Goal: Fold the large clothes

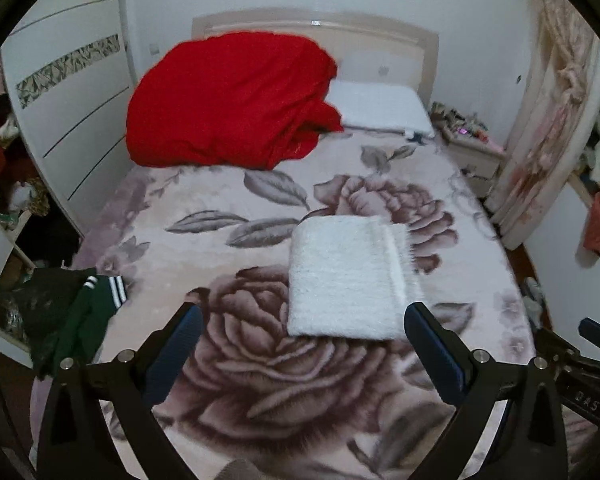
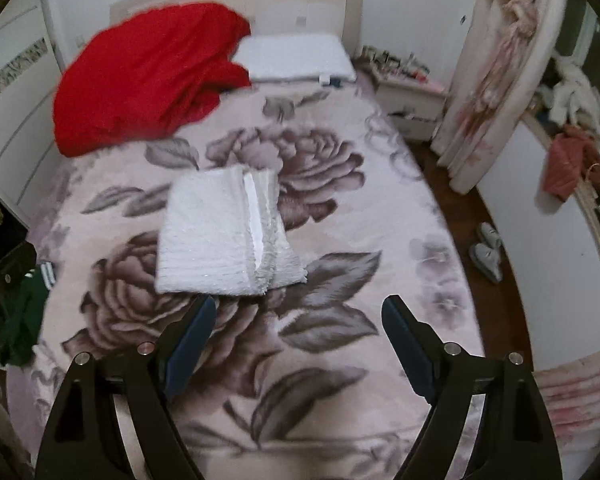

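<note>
White folded garment (image 1: 346, 280) on floral bed, both hand-held grippers (image 1: 304, 328) wide apart, empty

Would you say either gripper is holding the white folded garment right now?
No: the white folded garment lies alone on the floral bedspread, with the right gripper open and empty.

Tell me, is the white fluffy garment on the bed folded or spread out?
Folded. The white fluffy garment lies as a compact rectangle on the floral blanket, with stacked layers showing along its right edge.
</note>
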Available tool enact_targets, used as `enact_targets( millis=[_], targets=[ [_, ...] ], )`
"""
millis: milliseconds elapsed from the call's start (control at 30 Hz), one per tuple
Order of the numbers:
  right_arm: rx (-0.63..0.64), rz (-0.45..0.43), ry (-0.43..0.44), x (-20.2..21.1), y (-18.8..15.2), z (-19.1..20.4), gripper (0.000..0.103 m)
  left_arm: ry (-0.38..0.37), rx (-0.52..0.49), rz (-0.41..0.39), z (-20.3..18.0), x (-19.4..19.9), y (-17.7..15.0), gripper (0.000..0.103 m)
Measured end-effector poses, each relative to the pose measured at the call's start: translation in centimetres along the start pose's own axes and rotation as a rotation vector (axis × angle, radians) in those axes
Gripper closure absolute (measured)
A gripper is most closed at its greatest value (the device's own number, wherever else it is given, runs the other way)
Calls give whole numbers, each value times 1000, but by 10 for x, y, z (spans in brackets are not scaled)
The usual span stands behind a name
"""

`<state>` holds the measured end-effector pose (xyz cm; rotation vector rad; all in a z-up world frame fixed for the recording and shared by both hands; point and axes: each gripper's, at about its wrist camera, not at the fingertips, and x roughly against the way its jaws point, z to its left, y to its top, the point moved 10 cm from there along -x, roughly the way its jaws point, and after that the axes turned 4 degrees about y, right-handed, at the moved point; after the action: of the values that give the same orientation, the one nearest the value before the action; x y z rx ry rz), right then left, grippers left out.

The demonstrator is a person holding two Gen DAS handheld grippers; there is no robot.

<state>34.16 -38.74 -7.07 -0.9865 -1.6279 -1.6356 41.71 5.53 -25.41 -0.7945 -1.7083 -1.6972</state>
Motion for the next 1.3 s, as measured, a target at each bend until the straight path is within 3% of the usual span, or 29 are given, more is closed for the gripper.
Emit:
enact_targets(
  millis=[133,300,567,867,1300],
  targets=[
    [21,-58,13,101,-5,1,16,8,-3,-25,-2,82,-4,0],
    [57,-159,16,214,-10,3,16,34,24,-69,-1,154,-5,0],
    [66,-270,51,326,-25,7,16,78,33,-159,1,239,-6,0],
    [81,-335,70,396,-48,17,16,91,32,-203,4,271,-16,0],
    [102,-370,66,423,-60,7,13,117,36,-241,6,300,-30,0]
  ],
)
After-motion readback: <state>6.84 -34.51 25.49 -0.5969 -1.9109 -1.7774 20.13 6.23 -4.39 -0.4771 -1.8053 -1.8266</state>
